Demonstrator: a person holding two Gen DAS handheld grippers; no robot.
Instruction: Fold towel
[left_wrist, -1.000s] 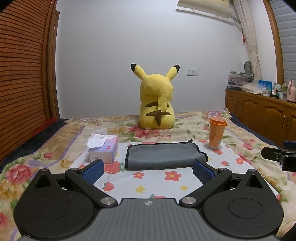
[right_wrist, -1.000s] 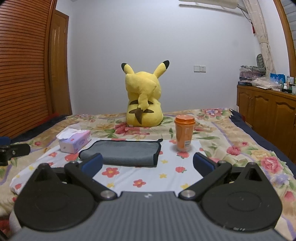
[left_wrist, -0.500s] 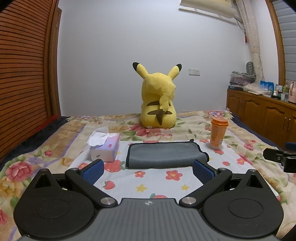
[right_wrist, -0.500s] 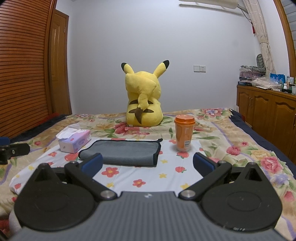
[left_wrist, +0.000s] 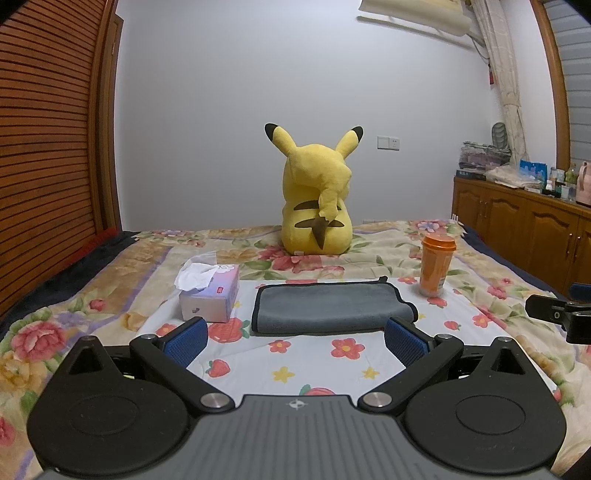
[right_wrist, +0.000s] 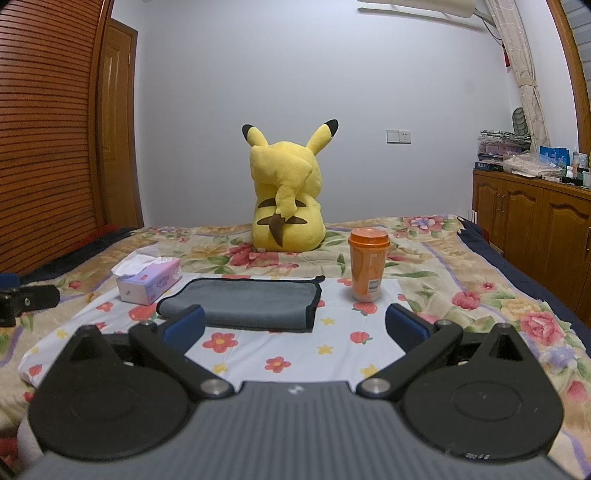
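grey and dark-edged, the towel (left_wrist: 328, 308) lies folded flat on a white sheet (left_wrist: 314, 365) printed with flowers and strawberries, spread over the floral bed (left_wrist: 74, 325). from the left wrist view, the left claw (left_wrist: 297, 338) hovers near the towel's front edge, its 2 blue-padded fingers (left_wrist: 186, 339) spread wide with nothing between them; the towel sits just beyond and between them, untouched. a tissue box (left_wrist: 210, 295) with a white tissue sticking up stands just left of the towel, and an orange cup (left_wrist: 436, 266) with an orange lid stands upright beyond its right far corner, apart from it. a yellow plush toy (left_wrist: 317, 199) sits further back on the bed, facing the wall. a wooden cabinet (left_wrist: 524, 236) runs along the right side. at the right edge, part of the right claw (left_wrist: 554, 314) shows as a black piece above the bed.

from the right wrist view, the right claw (right_wrist: 295, 325) is also spread wide and holds nothing. the towel (right_wrist: 247, 304) lies ahead and left of centre, its near left part just behind the left finger (right_wrist: 184, 326). the orange cup (right_wrist: 367, 264) stands right of the towel, close but not touching. the tissue box (right_wrist: 149, 278) is at the towel's far left, the plush toy (right_wrist: 286, 192) behind. a black part of the left claw (right_wrist: 26, 301) pokes in at the left edge.
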